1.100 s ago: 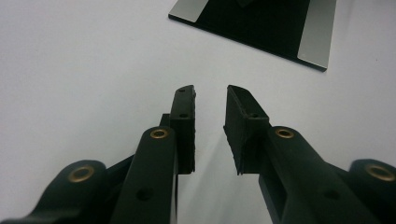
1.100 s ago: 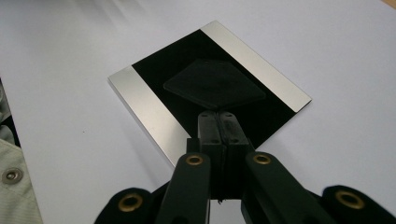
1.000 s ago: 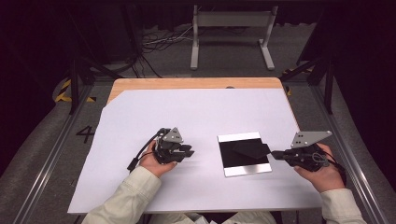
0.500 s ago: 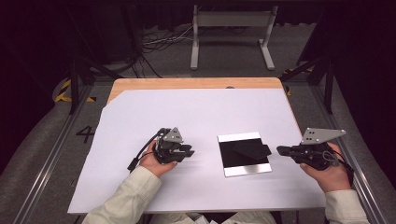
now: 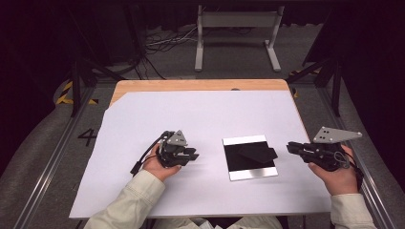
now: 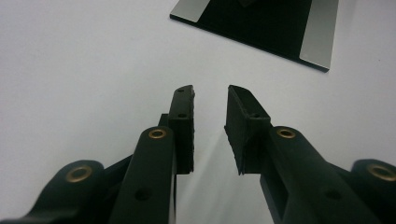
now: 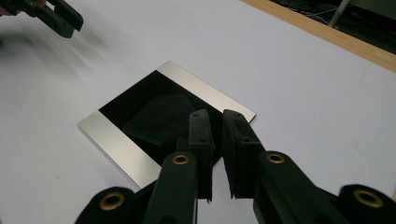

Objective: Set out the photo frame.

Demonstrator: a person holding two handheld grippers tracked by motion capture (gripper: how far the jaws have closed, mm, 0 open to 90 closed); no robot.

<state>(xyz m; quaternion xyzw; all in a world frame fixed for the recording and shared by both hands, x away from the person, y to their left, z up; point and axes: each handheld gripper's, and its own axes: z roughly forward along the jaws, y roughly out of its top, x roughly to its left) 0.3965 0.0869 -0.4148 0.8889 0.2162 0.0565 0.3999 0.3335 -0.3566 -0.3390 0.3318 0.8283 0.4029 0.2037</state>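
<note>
White-covered counter (image 5: 200,119), wooden strip seen at far edge. A black plate with silver side bands (image 5: 250,157) is laid flat toward the near right, with a dark sheet (image 5: 258,152) on it. Left gripper (image 5: 191,155) is held with jaws slightly parted, empty; right gripper (image 5: 292,148), near the right edge, with jaws nearly closed, empty.

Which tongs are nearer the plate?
The right tongs: their tips sit just off the plate's right edge, while the left tongs lie farther away.

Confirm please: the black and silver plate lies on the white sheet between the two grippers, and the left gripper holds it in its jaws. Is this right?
Not quite. The black and silver plate does lie on the white sheet between the grippers, but the left gripper holds nothing: the left gripper view shows its jaws apart and empty, short of the plate.
</note>
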